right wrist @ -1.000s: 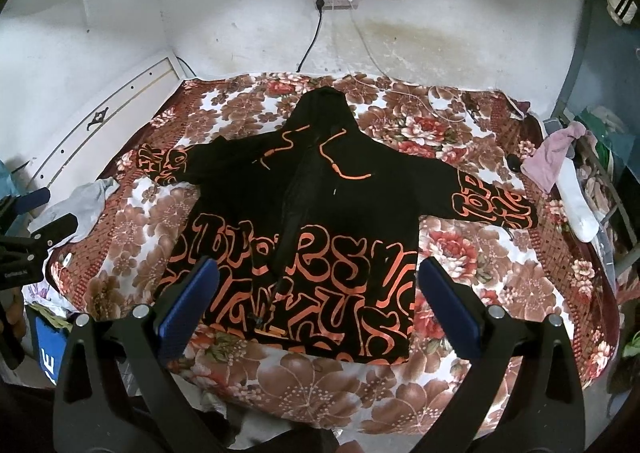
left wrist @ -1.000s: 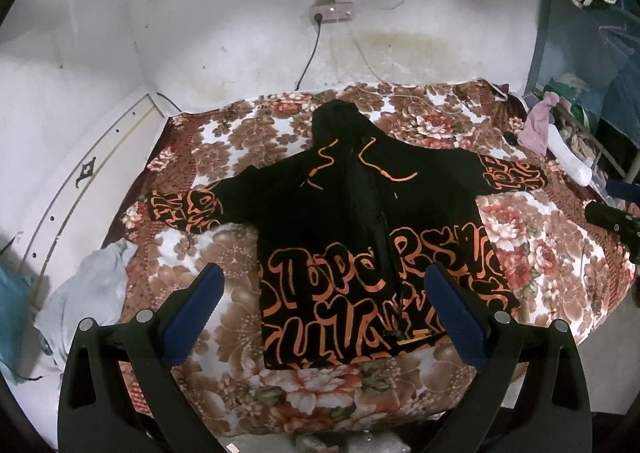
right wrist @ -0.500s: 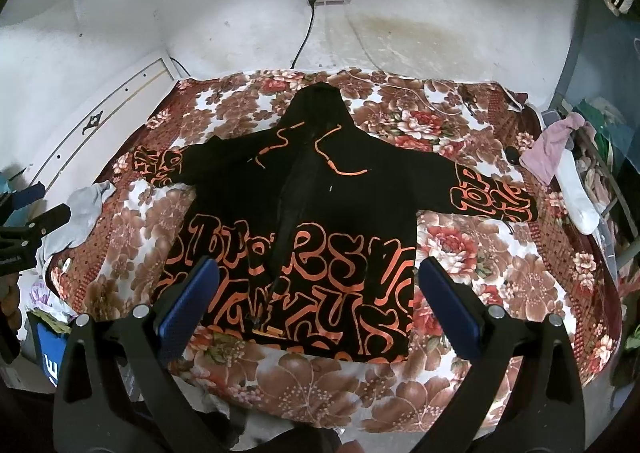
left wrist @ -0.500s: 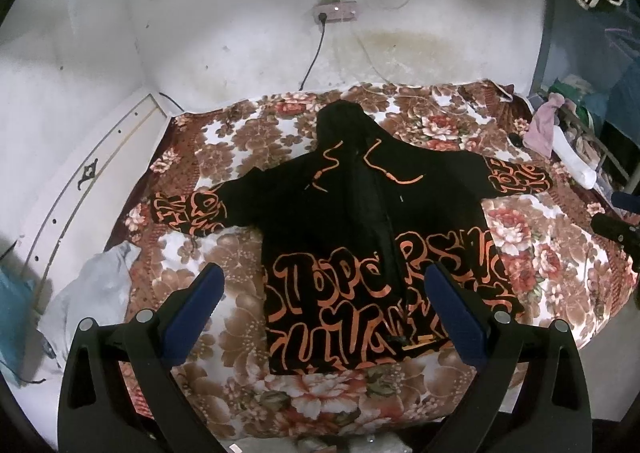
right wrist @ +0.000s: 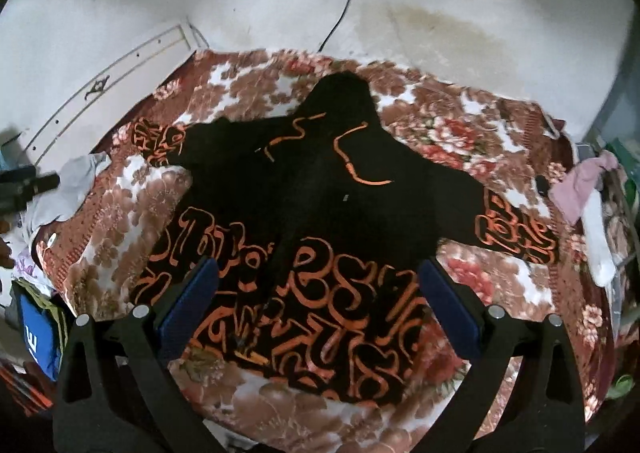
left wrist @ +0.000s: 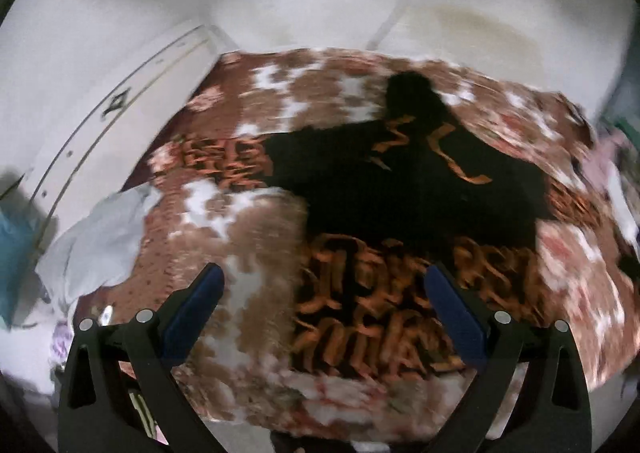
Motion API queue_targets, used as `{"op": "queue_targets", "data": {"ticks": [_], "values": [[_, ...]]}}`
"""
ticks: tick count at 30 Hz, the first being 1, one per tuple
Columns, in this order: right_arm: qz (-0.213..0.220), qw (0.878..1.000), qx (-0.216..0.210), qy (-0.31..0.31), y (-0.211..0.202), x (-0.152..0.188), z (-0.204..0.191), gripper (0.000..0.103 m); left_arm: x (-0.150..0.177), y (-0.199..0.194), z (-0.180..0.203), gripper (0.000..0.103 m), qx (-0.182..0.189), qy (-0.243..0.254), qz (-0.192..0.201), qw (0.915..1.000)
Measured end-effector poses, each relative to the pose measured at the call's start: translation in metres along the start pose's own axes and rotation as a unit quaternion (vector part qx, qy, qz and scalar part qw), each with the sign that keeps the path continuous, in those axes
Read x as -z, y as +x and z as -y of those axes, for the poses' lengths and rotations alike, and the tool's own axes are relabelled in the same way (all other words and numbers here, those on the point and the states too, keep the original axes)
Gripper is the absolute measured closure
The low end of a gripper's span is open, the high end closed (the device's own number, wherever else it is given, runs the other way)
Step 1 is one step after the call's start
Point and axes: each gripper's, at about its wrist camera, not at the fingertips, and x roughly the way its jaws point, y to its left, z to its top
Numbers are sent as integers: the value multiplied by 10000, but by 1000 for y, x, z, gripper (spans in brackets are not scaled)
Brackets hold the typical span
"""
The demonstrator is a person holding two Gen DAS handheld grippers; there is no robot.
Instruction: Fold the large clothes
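A black hoodie point(right wrist: 320, 221) with orange lettering and orange drawstrings lies flat on the floral bedspread point(right wrist: 480, 125), hood toward the wall, both sleeves spread out. The left wrist view is motion-blurred; there the hoodie point(left wrist: 400, 205) sits right of centre. My left gripper point(left wrist: 320, 285) hangs open above the bed's near left part, holding nothing. My right gripper point(right wrist: 318, 277) is open too, above the hoodie's hem, clear of the cloth. The left gripper point(right wrist: 24, 189) also shows as a dark shape at the far left in the right wrist view.
A pale grey cloth point(left wrist: 100, 233) lies at the bed's left edge by a white headboard panel point(left wrist: 120, 101). Pink and white clothes point(right wrist: 588, 189) pile up at the right edge. A cable point(right wrist: 336, 25) drops from a wall socket. A blue item point(right wrist: 38, 337) sits low left.
The left gripper has swung left and closer to the bed, blurring its view; the hoodie has shifted right in it. The right gripper has moved slightly nearer. Both stay open.
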Motion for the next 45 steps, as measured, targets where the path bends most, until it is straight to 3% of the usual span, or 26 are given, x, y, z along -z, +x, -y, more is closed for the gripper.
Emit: {"op": "queue_targets", "data": {"ticks": [3, 7, 13, 19, 26, 32, 36, 39, 41, 42, 43, 45], "values": [[-71, 10000, 1, -26, 37, -23, -24, 5, -25, 41, -41, 5, -176, -128, -41, 9998], [-166, 9998, 130, 68, 93, -56, -64, 5, -63, 113, -101, 5, -60, -236, -137, 9996], [-217, 9988, 295, 326, 169, -99, -123, 5, -105, 223, -171, 5, 116, -14, -377, 9992], [-520, 9976, 361, 284, 279, -129, -190, 5, -136, 325, -239, 5, 262, -161, -438, 9986], [-808, 9922, 291, -898, 398, -138, -283, 5, -147, 427, -341, 6, 569, -1494, -580, 9854], [-777, 9837, 166, -1612, 446, -137, -327, 5, -161, 479, -361, 11, 714, -1492, -596, 9844], [-740, 9772, 306, -1969, 471, -128, -349, 5, -166, 511, -369, 21, 735, -1513, -817, 9824], [-771, 9741, 430, -2082, 485, -124, -356, 5, -168, 526, -384, 26, 830, -1929, -770, 9747], [-872, 9748, 359, -2022, 493, -123, -358, 5, -174, 533, -385, 47, 726, -1920, -848, 9750], [-893, 9745, 383, -2023, 496, -121, -358, 5, -179, 535, -384, 66, 597, -1775, -892, 9783], [-897, 9740, 408, -2038, 498, -120, -360, 5, -183, 534, -384, 76, 619, -1720, -889, 9791], [-970, 9748, 381, -1973, 504, -116, -360, 5, -193, 525, -384, 82, 775, -1639, -878, 9795]]}}
